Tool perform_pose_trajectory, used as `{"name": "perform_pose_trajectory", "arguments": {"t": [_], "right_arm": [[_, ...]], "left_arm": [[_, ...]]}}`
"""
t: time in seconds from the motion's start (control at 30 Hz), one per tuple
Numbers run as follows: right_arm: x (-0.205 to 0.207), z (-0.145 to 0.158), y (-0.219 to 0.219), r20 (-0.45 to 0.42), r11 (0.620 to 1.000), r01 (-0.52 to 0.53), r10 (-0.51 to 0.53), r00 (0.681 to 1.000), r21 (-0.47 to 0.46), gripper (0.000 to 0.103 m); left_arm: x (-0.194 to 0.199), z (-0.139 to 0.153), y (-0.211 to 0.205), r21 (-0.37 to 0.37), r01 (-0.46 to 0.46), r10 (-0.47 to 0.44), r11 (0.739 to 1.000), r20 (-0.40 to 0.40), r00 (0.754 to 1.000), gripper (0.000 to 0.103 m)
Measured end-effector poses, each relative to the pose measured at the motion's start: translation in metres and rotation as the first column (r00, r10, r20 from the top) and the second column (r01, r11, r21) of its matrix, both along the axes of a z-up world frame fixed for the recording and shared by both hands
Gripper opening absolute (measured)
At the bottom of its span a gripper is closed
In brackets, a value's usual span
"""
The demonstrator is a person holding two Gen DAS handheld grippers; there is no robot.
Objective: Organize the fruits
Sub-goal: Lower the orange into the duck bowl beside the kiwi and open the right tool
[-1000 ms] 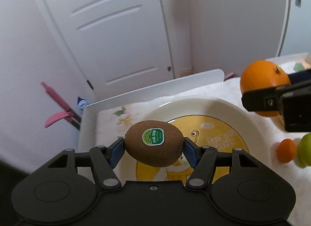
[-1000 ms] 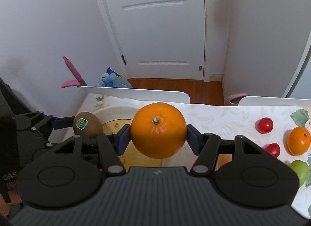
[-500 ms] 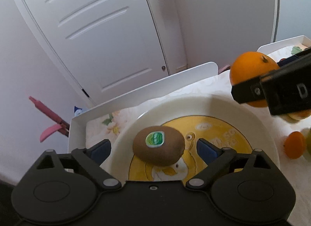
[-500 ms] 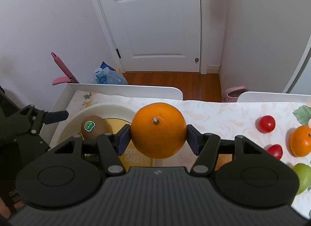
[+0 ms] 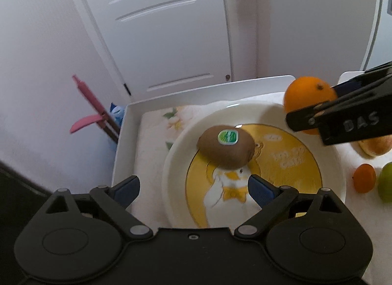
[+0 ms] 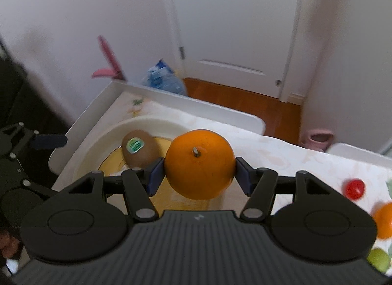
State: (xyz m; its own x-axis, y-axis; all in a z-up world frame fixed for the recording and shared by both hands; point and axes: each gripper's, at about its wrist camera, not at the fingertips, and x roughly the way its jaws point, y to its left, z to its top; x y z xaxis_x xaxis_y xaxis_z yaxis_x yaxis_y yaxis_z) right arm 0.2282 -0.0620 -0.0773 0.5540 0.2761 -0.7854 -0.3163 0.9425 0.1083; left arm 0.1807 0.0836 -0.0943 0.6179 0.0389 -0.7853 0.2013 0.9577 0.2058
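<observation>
A brown kiwi (image 5: 226, 147) with a green sticker lies on the yellow cartoon plate (image 5: 289, 162), free of my left gripper (image 5: 193, 188), whose blue pads stand wide open just short of it. In the right wrist view the kiwi (image 6: 140, 147) rests left of a large orange (image 6: 199, 163), and my right gripper (image 6: 199, 174) is shut on that orange above the plate (image 6: 98, 147). The orange (image 5: 307, 97) and the right gripper's black finger (image 5: 343, 118) also show at the right of the left wrist view.
The plate sits in a white tray (image 5: 125, 142) on a floral cloth. To the right lie a small orange (image 5: 364, 178), a green fruit (image 5: 385, 184), a peach-coloured fruit (image 5: 376, 145) and a red tomato (image 6: 353, 188). A white door and pink objects stand beyond the table.
My left gripper let go of the kiwi, which now lies on the plate, and then drew back from it. The right gripper carried the orange left, closer over the plate.
</observation>
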Motion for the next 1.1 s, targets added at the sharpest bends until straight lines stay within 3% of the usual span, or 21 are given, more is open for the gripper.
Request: {"name": "perform_pose_trajectory", "arguments": {"t": [0.47,0.53,0.57,1.1], "right_arm": [[-0.002,-0.030,0.031,0.024,0.983,-0.155,0.158,0.987,-0.095,0.077],[-0.005,-0.027,0.032,0.075,0.982,-0.158,0.166,0.983,-0.102,0.091],[-0.006,-0.025,0.033,0.094,0.981,-0.157,0.168,0.981,-0.114,0.103],[-0.036,0.008,0.015,0.137,0.994,-0.090,0.099,0.986,-0.066,0.103]], "left_arm": [[-0.026,0.002,0.010,-0.022,-0.067,0.067,0.998,-0.014,0.998,0.097],[-0.027,0.001,0.014,-0.025,-0.072,0.071,0.997,-0.014,0.997,0.097],[-0.028,0.000,0.015,-0.027,-0.074,0.074,0.997,-0.014,0.997,0.097],[-0.050,0.016,0.012,-0.063,-0.080,0.081,0.995,0.019,0.997,0.097]]}}
